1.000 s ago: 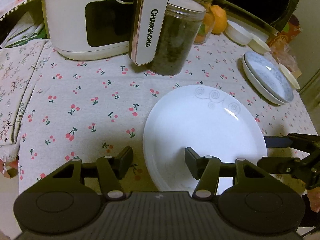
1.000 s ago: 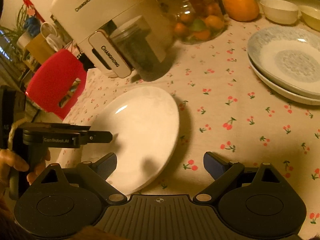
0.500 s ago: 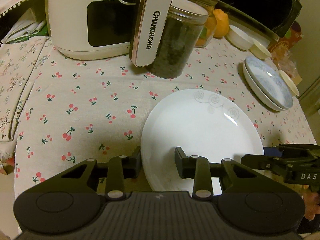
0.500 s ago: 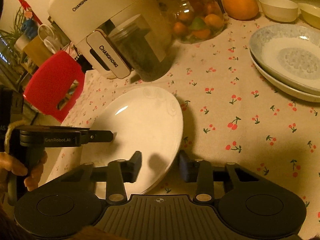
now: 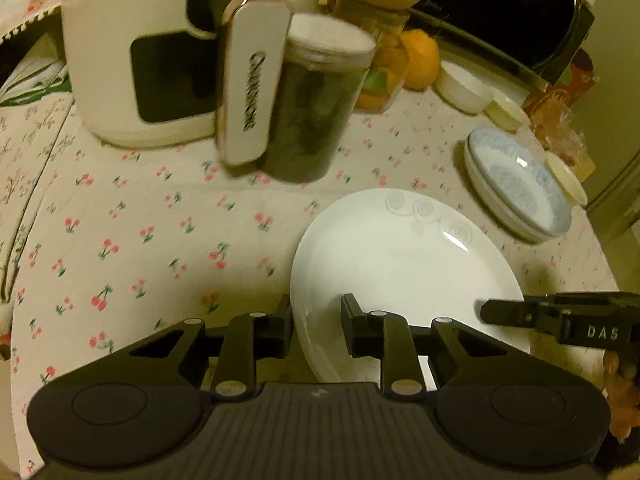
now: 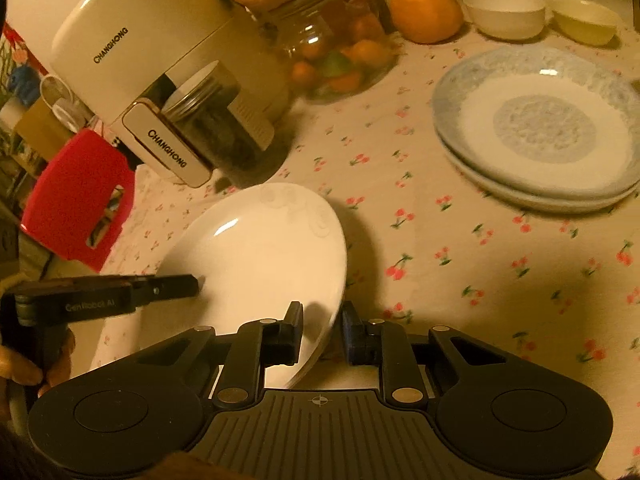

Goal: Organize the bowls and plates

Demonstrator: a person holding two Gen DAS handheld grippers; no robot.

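Note:
A white plate [image 5: 404, 276] with a faint swirl pattern is held at two edges, lifted off the cherry-print cloth. My left gripper [image 5: 318, 326] is shut on its near left rim. My right gripper [image 6: 322, 330] is shut on the opposite rim of the white plate [image 6: 256, 256]. Each gripper shows in the other's view: the right one [image 5: 560, 318] and the left one [image 6: 120, 292]. Two stacked blue-patterned plates [image 6: 536, 132] lie at the right, also in the left wrist view [image 5: 516, 184]. Two small bowls [image 6: 504, 12] stand behind them.
A white Changhong appliance [image 5: 180, 52] and a dark-filled jar [image 5: 316, 100] stand at the back left. A glass jar of fruit [image 6: 336, 52] and an orange [image 6: 424, 8] are behind. A red object [image 6: 76, 196] sits off the table's left.
Both grippers closed from open onto the white plate's opposite rims. The plate has tilted and risen off the cloth.

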